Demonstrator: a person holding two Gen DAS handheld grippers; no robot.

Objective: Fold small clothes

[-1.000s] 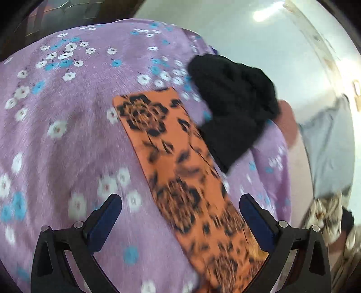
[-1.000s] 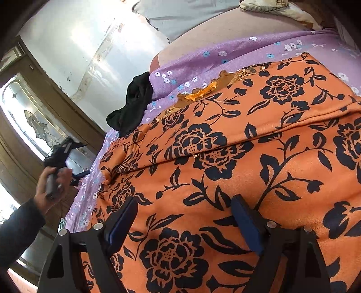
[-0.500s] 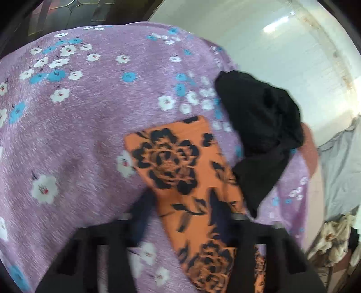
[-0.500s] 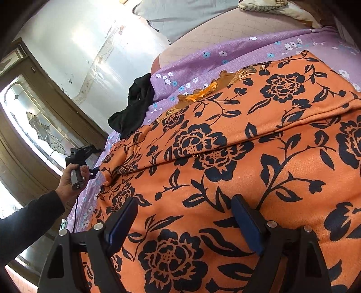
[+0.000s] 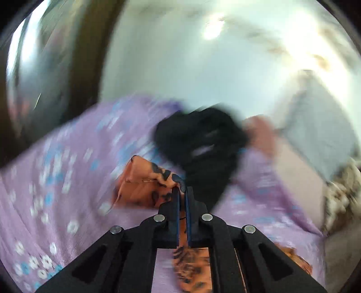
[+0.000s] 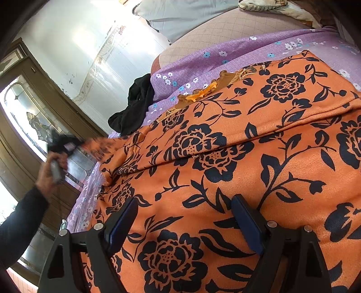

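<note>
Two tongs, two garments. Left tongs clenched on a corner of the orange floral garment, that end lifted off the bed; left view is motion-blurred. Right tongs released, fingers spread, hovering just over the same garment, which lies spread on the purple floral bedsheet directly under and ahead of them. One black garment bunched just beyond the left tongs. One grey pillow far ahead of the right tongs. No readable writing.

Both wrist views look low across the bed (left blurred), sharing the orange garment and black cloth.
</note>
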